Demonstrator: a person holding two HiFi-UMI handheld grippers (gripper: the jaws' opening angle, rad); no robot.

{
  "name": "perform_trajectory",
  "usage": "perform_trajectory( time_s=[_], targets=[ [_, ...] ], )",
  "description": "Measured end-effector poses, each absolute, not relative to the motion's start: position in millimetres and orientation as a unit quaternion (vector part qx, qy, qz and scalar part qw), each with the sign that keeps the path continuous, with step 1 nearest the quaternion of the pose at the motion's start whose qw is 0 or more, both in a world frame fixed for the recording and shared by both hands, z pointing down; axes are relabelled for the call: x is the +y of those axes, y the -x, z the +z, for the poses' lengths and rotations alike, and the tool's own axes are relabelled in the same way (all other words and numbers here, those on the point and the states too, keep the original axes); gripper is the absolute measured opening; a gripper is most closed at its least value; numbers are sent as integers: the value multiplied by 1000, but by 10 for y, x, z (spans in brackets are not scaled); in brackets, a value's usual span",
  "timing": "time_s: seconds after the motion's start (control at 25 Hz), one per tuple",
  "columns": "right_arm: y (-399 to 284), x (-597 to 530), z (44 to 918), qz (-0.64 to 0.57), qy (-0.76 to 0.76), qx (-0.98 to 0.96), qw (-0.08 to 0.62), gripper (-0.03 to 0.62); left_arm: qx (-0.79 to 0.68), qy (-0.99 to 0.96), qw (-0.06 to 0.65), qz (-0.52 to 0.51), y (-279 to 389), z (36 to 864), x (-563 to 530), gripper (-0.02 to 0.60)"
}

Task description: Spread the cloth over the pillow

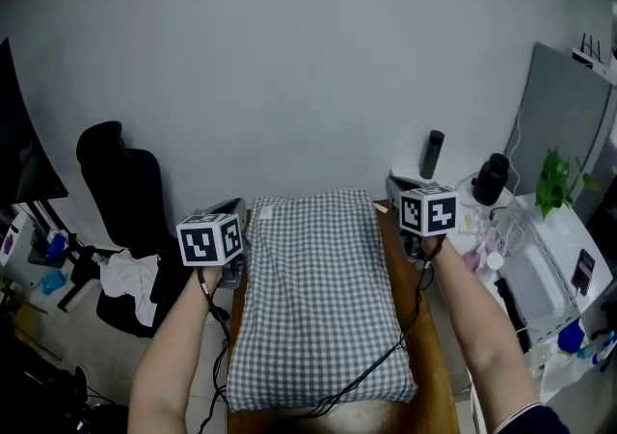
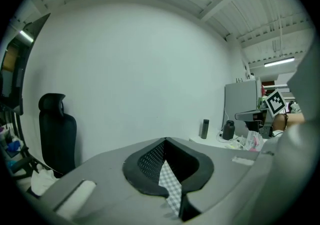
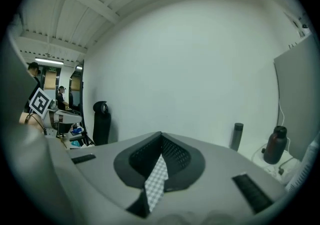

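Cloth (image 1: 318, 297) in left gripper (image 2: 166, 155), right gripper (image 3: 160, 155)

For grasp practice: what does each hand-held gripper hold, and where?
The checked cloth, near its far end: left hand-held gripper on the left edge, right hand-held gripper on the right edge.

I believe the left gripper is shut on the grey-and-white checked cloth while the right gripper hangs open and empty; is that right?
Not quite: the right gripper is not open and empty. The right gripper view shows its jaws closed on a strip of the grey-and-white checked cloth. The left gripper is shut on that cloth, as you said.
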State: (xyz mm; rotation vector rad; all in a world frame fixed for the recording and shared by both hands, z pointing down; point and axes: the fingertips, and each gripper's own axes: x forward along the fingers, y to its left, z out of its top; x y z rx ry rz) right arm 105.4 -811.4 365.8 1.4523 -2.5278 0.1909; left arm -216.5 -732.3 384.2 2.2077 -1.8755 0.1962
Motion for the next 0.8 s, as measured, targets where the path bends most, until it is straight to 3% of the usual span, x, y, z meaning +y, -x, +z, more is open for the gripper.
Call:
perform_trajectory(
  time_s=[0.8],
  targets=[
    [-1063, -5355, 2157, -24, -464, -885, -25, 12, -609, -793, 11, 5, 1251, 2795, -4936, 11]
  ],
)
